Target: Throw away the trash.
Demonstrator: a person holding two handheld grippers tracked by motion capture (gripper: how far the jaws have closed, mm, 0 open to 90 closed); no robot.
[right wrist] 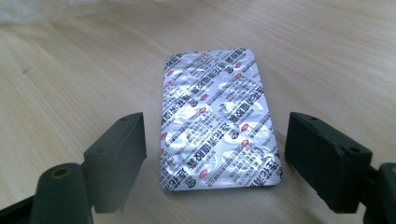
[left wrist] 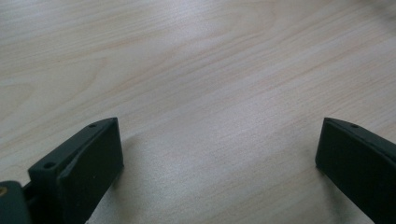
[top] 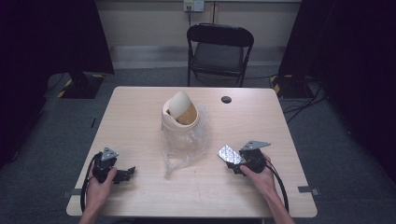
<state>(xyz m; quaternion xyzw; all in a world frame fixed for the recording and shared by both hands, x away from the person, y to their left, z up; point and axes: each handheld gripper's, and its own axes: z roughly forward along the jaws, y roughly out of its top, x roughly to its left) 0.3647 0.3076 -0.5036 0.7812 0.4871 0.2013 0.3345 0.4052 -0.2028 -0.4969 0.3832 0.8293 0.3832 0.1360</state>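
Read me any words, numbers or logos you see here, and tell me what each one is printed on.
Blister pack foil, lying flat between the right claw's open jaws: repeated rows of black characters and small red oval logos, too blurred and angled to read.
Bin, plastic bag, table, chair, left claw: no text visible.

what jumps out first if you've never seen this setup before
The cream bin with a tilted swing lid stands mid-table on a crumpled clear plastic bag. A shiny silver blister pack lies flat on the wood between the open jaws of the right gripper, near the table's right front. The left gripper, also open, sits over bare table at the left front.
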